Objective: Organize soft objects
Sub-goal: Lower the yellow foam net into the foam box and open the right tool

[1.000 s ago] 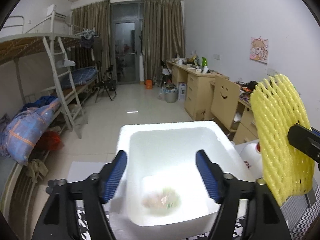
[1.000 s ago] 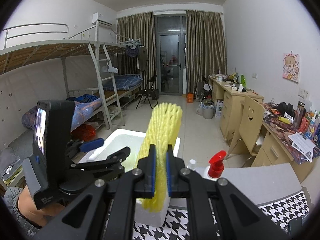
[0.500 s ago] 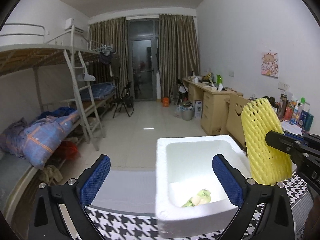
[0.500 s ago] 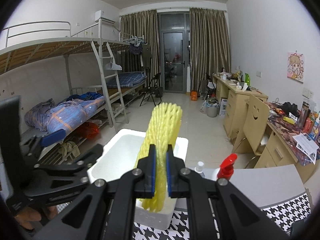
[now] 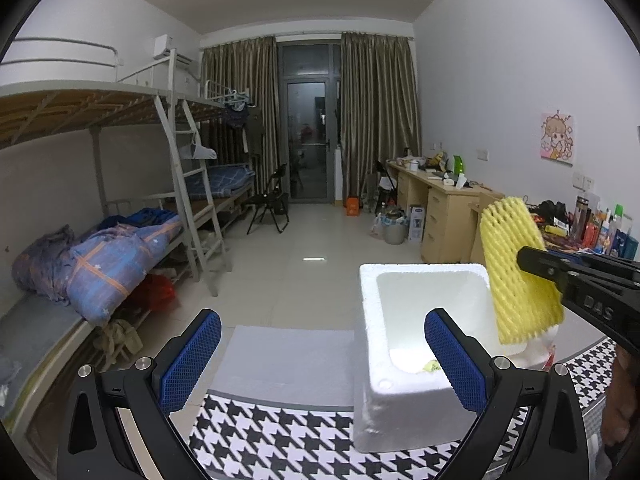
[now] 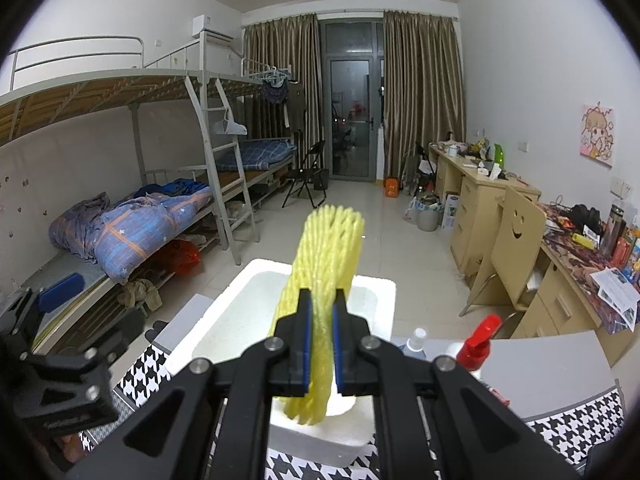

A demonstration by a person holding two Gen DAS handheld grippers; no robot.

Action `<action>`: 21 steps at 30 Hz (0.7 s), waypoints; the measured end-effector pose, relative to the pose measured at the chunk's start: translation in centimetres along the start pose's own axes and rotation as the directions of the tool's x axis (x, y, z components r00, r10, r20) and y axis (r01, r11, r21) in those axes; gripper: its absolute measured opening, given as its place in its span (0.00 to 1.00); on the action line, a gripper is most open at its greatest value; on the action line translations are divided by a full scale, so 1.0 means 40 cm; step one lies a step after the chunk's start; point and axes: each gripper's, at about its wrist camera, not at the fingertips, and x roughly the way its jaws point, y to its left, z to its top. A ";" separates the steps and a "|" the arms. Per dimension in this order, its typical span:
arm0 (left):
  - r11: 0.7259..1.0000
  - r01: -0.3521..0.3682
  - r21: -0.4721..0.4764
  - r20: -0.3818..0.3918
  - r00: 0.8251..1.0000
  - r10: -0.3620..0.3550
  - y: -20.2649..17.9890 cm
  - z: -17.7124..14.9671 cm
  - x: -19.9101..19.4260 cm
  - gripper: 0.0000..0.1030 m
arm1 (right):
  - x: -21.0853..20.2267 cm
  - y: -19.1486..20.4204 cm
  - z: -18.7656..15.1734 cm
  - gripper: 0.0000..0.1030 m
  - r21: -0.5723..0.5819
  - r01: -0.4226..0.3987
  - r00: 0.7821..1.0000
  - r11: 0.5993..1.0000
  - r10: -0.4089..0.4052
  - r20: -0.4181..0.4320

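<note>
My right gripper is shut on a yellow foam net sleeve, which stands upright above the white foam box. In the left wrist view the same yellow foam net sleeve hangs over the right rim of the white foam box, pinched by the right gripper. My left gripper is open with nothing between its blue pads, pulled back to the left of the box. A small pale soft item lies on the box's floor.
The box sits on a houndstooth cloth over a grey table. A red-capped spray bottle and a small clear bottle stand right of the box. Bunk beds line the left wall, desks the right.
My left gripper has opened wide and drawn back leftwards out of the box, leaving the pale item inside. The right gripper has edged the yellow sleeve a little farther over the box.
</note>
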 end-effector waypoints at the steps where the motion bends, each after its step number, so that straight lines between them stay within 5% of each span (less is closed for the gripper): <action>1: 1.000 0.001 0.001 0.002 1.000 -0.001 0.003 -0.003 -0.008 0.99 | 0.005 0.002 -0.001 0.11 -0.002 0.000 1.000 1.000 0.000 -0.004; 16: 1.000 -0.011 -0.008 -0.007 1.000 0.011 0.029 -0.029 -0.031 0.99 | 0.091 -0.006 -0.005 0.13 0.027 -0.007 0.996 1.000 0.009 -0.085; 18: 1.000 -0.013 -0.015 -0.006 1.000 0.013 0.033 -0.032 -0.035 0.99 | 0.100 -0.008 -0.009 0.21 0.031 -0.013 0.994 0.999 0.016 -0.105; 21: 1.000 -0.014 -0.023 -0.009 1.000 0.014 0.039 -0.030 -0.037 0.99 | 0.107 -0.007 -0.014 0.47 0.038 -0.017 0.992 0.999 0.022 -0.121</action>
